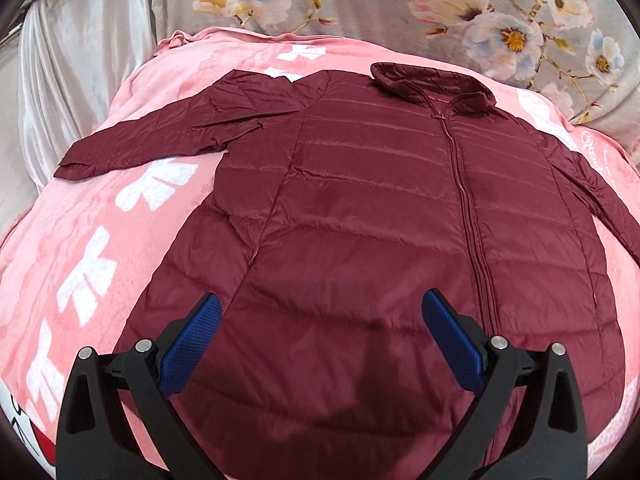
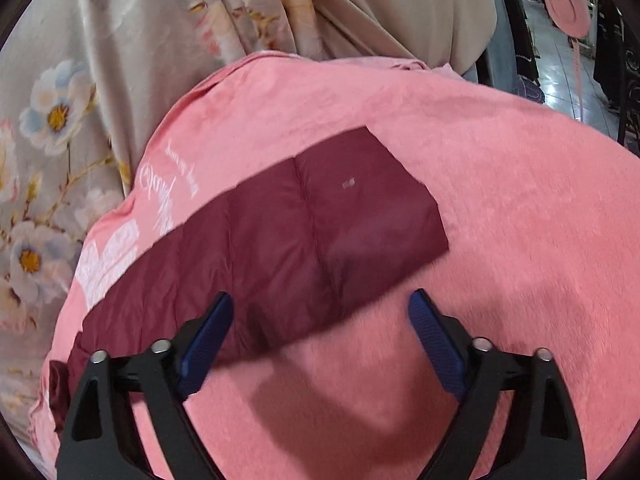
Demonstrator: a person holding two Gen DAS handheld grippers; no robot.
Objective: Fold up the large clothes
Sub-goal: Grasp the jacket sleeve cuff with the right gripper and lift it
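Observation:
A maroon quilted jacket (image 1: 380,208) lies flat and zipped on a pink blanket (image 1: 92,216), collar (image 1: 432,84) at the far side. Its left sleeve (image 1: 148,144) stretches out to the left. My left gripper (image 1: 322,304) hovers open above the jacket's lower body, nothing between its blue pads (image 1: 192,348). In the right wrist view the jacket's other sleeve (image 2: 304,232) lies diagonally across the blanket (image 2: 500,240), its cuff end at upper right. My right gripper (image 2: 320,304) stands open just above the sleeve's lower edge, with nothing held.
A grey floral sheet (image 1: 440,4) and satin drape (image 1: 80,60) lie beyond the blanket. In the right wrist view beige fabric (image 2: 400,8) hangs at the back, and a pink fan (image 2: 564,4) and tiled floor (image 2: 560,80) show at upper right past the blanket's edge.

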